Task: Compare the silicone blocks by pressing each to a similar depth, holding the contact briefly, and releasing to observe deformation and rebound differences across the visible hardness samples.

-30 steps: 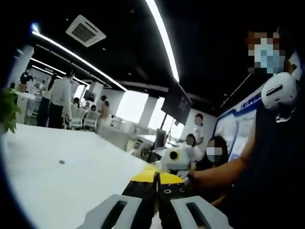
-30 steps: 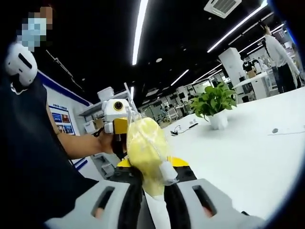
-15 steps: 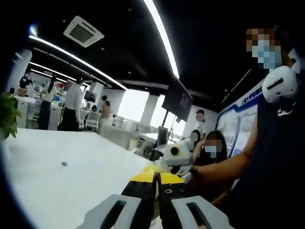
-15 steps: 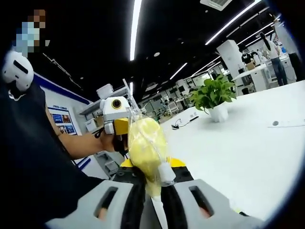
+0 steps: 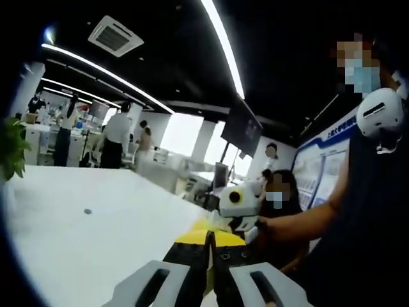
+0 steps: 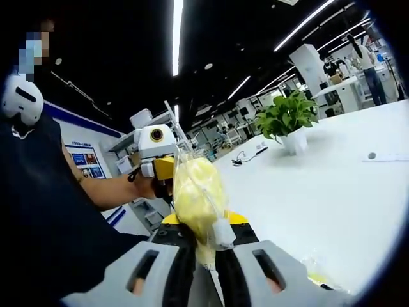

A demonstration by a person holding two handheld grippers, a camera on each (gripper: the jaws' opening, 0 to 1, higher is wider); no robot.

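In the right gripper view, closest in, the right claw [image 6: 204,252] is clamped on the lower end of a soft yellow silicone block sealed in a clear crinkled plastic bag [image 6: 197,201], which stands up from the jaws, lifted clear of the white bench [image 6: 332,192]. A small white tab shows at the bag's lower edge, and the yellow mass looks rounded and slightly bulged where it is pinched, which suggests a fairly yielding sample. Just beyond it the left claw [image 6: 156,167], with its yellow front and the person's hand behind, sits right beside the bag, though whether it touches cannot be told. In the left gripper view the left claw [image 5: 209,246] has its jaws drawn together with only a thin slit between them and nothing visible in the gap. As a judgement, this is one squeeze in a run of comparisons; no other hardness samples can be made out, so how many are left cannot be told. Farther off stand a green potted plant [image 6: 287,118] and an open office.
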